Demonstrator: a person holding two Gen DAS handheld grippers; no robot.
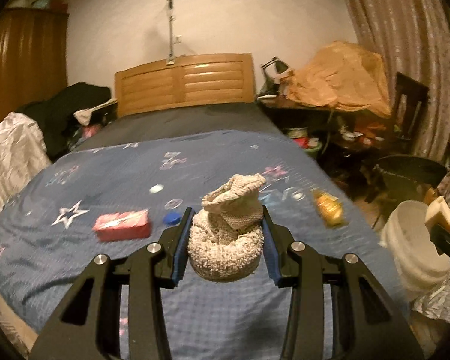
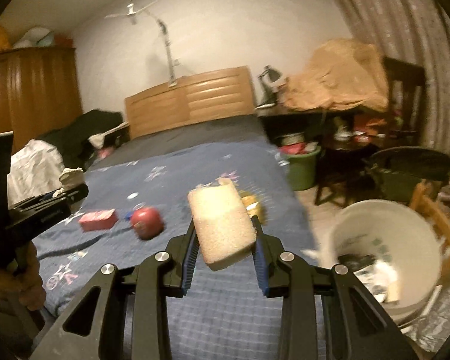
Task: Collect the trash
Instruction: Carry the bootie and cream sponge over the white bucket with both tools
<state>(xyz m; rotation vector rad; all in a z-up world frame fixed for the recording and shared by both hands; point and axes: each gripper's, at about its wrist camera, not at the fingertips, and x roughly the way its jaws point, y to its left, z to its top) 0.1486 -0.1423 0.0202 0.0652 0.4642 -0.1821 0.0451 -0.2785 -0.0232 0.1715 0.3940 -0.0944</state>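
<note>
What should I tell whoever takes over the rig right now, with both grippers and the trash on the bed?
Left gripper: shut on a rolled grey knit cloth, held above the bed.
Right gripper: shut on a beige sponge block, also off the bed.
White bucket: on the floor to the right of the bed, already holding some scraps.
Done: two pieces picked up, not yet dropped in.
Left on the bed: red box, blue cap, white cap, yellow packet, red round object.
</note>
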